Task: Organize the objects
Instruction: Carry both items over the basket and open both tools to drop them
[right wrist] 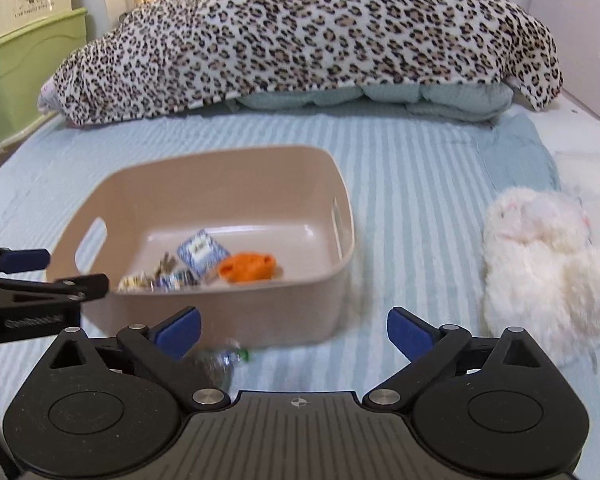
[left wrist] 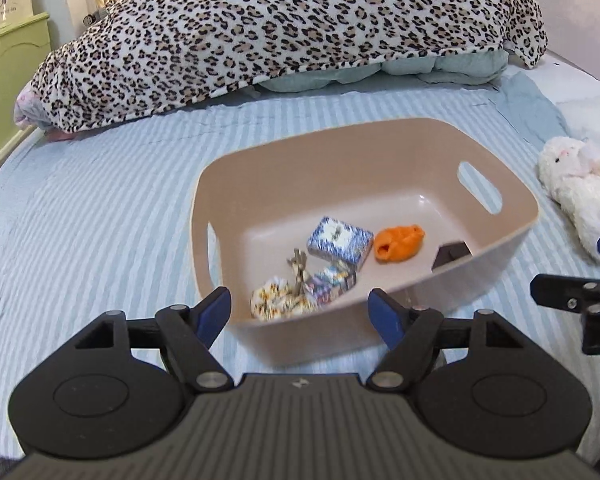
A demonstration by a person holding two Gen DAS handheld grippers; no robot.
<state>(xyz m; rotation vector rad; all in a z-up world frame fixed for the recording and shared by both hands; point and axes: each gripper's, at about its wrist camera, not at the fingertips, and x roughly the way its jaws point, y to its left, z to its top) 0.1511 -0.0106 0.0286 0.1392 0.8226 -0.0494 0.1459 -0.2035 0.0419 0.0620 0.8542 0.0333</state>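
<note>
A beige plastic basket (left wrist: 380, 152) is seen resting on a blue-striped bedsheet (left wrist: 92, 216), its long axis running roughly left to right, with slot handles cut into its left and right end walls. In its near half lie a blue patterned box (left wrist: 339, 242), an orange crumpled item (left wrist: 398, 243), a bunch of keys (left wrist: 298, 270), a white-and-yellow scrunchie (left wrist: 278, 302), a small colourful packet (left wrist: 332, 278) and a dark object (left wrist: 452, 254) against the near right wall. The blue box is angled, its long axis running from far left to near right. The far half of the basket floor is left bare.

The left gripper (left wrist: 300, 312) is held just near the basket's near wall, its blue-tipped fingers spread wide with nothing between them. The right gripper (right wrist: 294, 330) is held over the sheet at the basket's near right corner, likewise spread apart and gripping nothing. A blurred clear bottle with a green cap (right wrist: 224, 360) lies on the sheet beside its left finger, near the basket wall.

A white plush toy (right wrist: 540, 276) lies to the right, well apart from the basket, with open sheet between. A leopard-print blanket (left wrist: 284, 28) is heaped along the far edge.
</note>
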